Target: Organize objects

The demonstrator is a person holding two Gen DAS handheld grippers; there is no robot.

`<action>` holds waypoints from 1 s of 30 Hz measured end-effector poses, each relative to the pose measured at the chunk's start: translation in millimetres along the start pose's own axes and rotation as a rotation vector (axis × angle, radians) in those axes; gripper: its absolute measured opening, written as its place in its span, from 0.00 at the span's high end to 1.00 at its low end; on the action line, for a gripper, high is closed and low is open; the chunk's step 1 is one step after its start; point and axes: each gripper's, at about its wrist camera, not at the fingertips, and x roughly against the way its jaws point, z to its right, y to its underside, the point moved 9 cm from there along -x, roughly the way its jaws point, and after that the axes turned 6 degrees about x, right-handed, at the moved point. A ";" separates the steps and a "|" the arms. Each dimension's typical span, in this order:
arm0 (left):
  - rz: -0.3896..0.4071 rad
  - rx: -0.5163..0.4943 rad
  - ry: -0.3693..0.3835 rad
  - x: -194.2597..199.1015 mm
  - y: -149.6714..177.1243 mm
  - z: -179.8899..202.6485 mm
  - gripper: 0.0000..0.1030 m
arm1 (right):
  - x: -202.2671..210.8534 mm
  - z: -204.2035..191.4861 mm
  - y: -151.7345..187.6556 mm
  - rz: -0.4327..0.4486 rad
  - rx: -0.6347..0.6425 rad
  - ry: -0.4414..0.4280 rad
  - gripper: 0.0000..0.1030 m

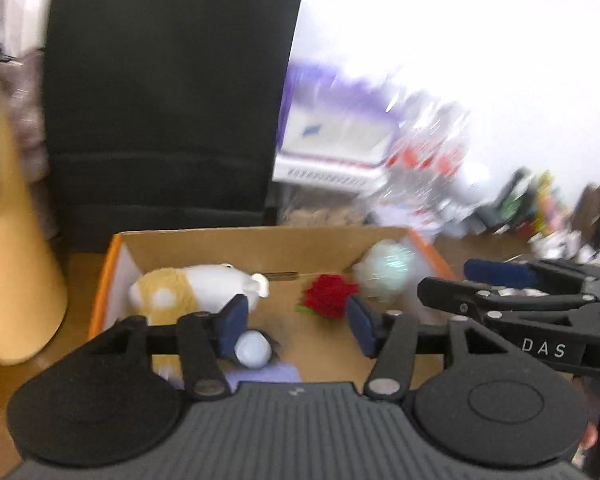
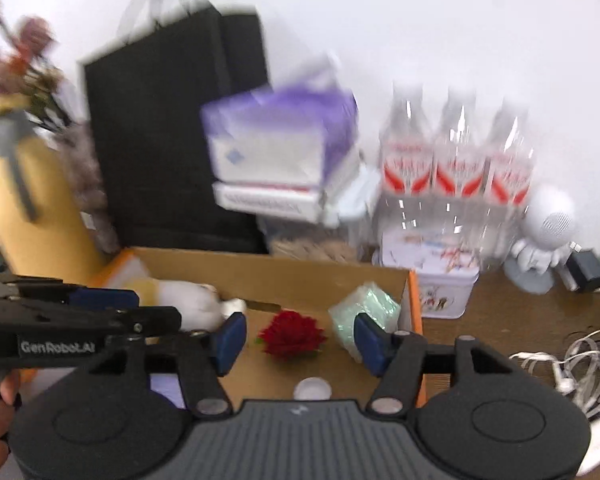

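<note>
Objects look mostly gathered from the left wrist view: in the cardboard box (image 1: 236, 246) we see a plush toy (image 1: 196, 292), a red flower (image 1: 329, 294), a pale green packet (image 1: 384, 270) and a small white ball (image 1: 253, 349), with our left gripper (image 1: 296, 326) spread wide and empty above them. From the right wrist view our right gripper (image 2: 300, 340) also hangs wide and empty over the flower (image 2: 292, 338) – cables (image 2: 576, 364) and a tin (image 2: 446, 292) outside the box may remain.

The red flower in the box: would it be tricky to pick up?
The red flower looks soft and petalled, so it would probably squash rather than slip. It seems light and lies flat on the cardboard box floor, so it is unlikely to roll.
</note>
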 end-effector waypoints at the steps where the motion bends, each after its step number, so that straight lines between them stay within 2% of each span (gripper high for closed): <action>1: 0.042 0.018 0.029 27.0 6.5 2.0 0.28 | 24.3 -9.8 1.1 0.030 0.013 -0.013 0.43; 3: 0.088 0.024 0.036 71.7 28.8 8.4 0.17 | 67.3 -27.7 5.2 0.078 0.042 -0.048 0.34; 4: 0.103 0.011 0.036 88.1 37.6 15.5 0.17 | 93.7 -40.1 11.6 0.111 0.050 -0.075 0.29; 5: 0.125 0.004 0.046 107.4 50.5 19.7 0.16 | 120.7 -52.0 18.5 0.144 0.061 -0.111 0.19; 6: 0.151 0.006 0.058 127.7 63.6 22.8 0.14 | 147.2 -63.1 25.1 0.184 0.076 -0.148 0.16; 9: 0.254 0.009 0.043 190.3 107.0 25.8 0.01 | 213.5 -91.1 57.9 0.260 0.112 -0.183 0.13; 10: 0.308 0.006 0.008 209.6 124.6 23.8 0.00 | 230.3 -98.4 72.3 0.270 0.123 -0.194 0.13; 12: 0.340 0.011 -0.066 233.4 155.5 16.5 0.00 | 251.1 -105.1 96.2 0.271 0.148 -0.161 0.13; 14: 0.321 0.028 -0.156 247.5 188.1 7.9 0.00 | 265.6 -105.8 124.6 0.237 0.175 -0.070 0.13; 16: 0.313 -0.026 -0.210 258.6 215.4 8.6 0.00 | 279.5 -109.3 149.9 0.215 0.195 0.001 0.13; 18: 0.303 -0.084 -0.244 265.3 235.5 11.8 0.00 | 294.4 -116.7 173.2 0.188 0.174 -0.011 0.12; 22: 0.304 -0.102 -0.219 285.8 255.7 20.4 0.00 | 323.8 -131.7 204.8 0.149 0.022 -0.155 0.11; 24: 0.315 -0.112 -0.199 293.7 258.5 26.2 0.00 | 338.6 -136.2 213.5 0.163 -0.015 -0.176 0.09; 27: 0.322 -0.138 -0.195 299.2 264.9 30.7 0.00 | 352.6 -131.8 219.4 0.196 -0.020 -0.113 0.04; 30: 0.295 -0.123 -0.162 288.2 274.0 32.7 0.00 | 350.5 -114.4 226.6 0.201 -0.044 0.011 0.04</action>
